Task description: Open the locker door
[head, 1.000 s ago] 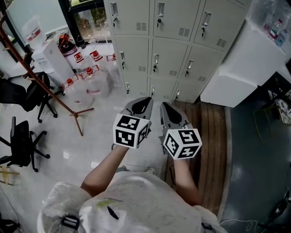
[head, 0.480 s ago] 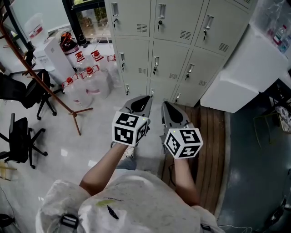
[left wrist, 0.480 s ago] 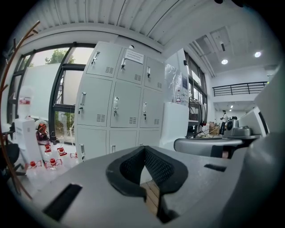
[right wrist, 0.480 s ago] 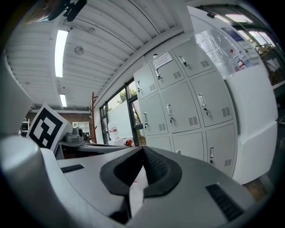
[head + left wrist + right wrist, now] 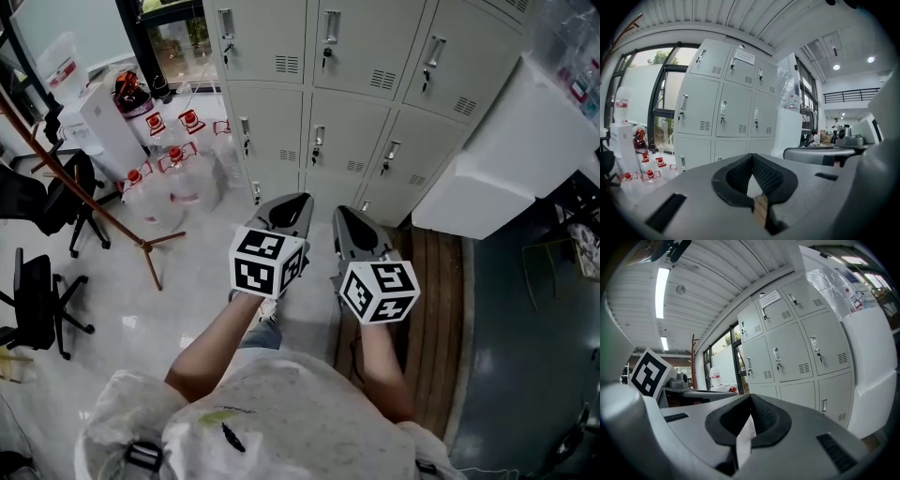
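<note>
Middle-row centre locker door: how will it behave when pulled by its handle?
The locker door looks like thin painted sheet metal, so probably light and fairly stiff, maybe flexing a little. Its handle is small, upright and smooth-looking: a grip may slip. A lock seems to sit under it, so it might resist until released.

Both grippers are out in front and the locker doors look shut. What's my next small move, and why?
Probably step closer and open the right gripper. The locker doors are all closed and stand ahead of the left gripper and right gripper; both are shut and empty, so neither can take a door handle yet.
</note>
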A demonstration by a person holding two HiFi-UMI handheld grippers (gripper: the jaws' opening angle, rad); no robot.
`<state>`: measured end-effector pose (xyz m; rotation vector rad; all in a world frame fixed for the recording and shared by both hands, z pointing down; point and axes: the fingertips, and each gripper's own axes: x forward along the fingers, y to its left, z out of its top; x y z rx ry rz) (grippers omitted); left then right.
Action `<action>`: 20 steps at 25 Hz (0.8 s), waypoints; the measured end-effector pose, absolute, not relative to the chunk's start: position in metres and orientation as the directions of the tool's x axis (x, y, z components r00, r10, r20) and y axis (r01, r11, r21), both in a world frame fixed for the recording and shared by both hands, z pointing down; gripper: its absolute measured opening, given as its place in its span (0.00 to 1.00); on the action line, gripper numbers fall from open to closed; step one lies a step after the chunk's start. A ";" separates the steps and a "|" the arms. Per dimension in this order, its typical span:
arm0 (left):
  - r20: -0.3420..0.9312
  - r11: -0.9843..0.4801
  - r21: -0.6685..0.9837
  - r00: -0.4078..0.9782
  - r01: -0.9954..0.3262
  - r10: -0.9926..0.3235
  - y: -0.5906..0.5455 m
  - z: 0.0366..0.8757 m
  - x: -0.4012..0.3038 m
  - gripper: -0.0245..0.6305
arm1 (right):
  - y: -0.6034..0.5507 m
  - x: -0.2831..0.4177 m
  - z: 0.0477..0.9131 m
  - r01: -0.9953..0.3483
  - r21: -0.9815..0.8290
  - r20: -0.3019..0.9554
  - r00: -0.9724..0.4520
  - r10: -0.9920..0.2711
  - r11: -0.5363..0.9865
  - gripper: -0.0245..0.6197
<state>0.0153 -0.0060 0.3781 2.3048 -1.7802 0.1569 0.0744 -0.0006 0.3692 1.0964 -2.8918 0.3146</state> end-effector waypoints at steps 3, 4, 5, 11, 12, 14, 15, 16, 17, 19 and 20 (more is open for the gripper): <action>0.217 -0.252 0.119 0.273 -0.960 -0.937 -0.032 0.377 0.005 0.05 | -0.024 0.064 0.367 -0.668 -0.168 0.105 -0.744 -0.660 0.725 0.04; 0.216 -0.258 0.121 0.279 -0.959 -0.936 -0.041 0.377 0.001 0.05 | -0.032 0.060 0.367 -0.672 -0.167 0.106 -0.740 -0.664 0.722 0.04; 0.215 -0.263 0.122 0.284 -0.957 -0.934 -0.050 0.376 -0.003 0.05 | -0.041 0.057 0.366 -0.675 -0.166 0.108 -0.737 -0.667 0.719 0.04; 0.219 -0.289 0.124 0.310 -0.949 -0.925 -0.100 0.373 -0.030 0.05 | -0.089 0.027 0.367 -0.689 -0.175 0.123 -0.724 -0.678 0.704 0.04; 0.220 -0.292 0.125 0.314 -0.948 -0.924 -0.108 0.372 -0.036 0.05 | -0.097 0.021 0.366 -0.691 -0.175 0.124 -0.723 -0.680 0.702 0.04; 0.222 -0.299 0.130 0.321 -0.946 -0.921 -0.124 0.371 -0.047 0.05 | -0.113 0.009 0.364 -0.694 -0.176 0.127 -0.719 -0.683 0.698 0.04; 0.222 -0.302 0.132 0.325 -0.944 -0.919 -0.132 0.370 -0.052 0.05 | -0.120 0.003 0.363 -0.696 -0.175 0.129 -0.717 -0.685 0.696 0.04; 0.222 -0.307 0.134 0.330 -0.942 -0.918 -0.139 0.370 -0.058 0.05 | -0.128 -0.002 0.362 -0.699 -0.175 0.130 -0.715 -0.687 0.694 0.04; 0.221 -0.311 0.137 0.335 -0.940 -0.916 -0.147 0.369 -0.063 0.05 | -0.135 -0.007 0.362 -0.702 -0.175 0.131 -0.711 -0.691 0.690 0.04; 0.218 -0.320 0.143 0.346 -0.936 -0.913 -0.161 0.367 -0.072 0.05 | -0.150 -0.017 0.360 -0.710 -0.176 0.133 -0.704 -0.698 0.682 0.04; 0.217 -0.325 0.147 0.351 -0.934 -0.911 -0.168 0.367 -0.077 0.05 | -0.157 -0.022 0.359 -0.713 -0.178 0.134 -0.700 -0.702 0.678 0.04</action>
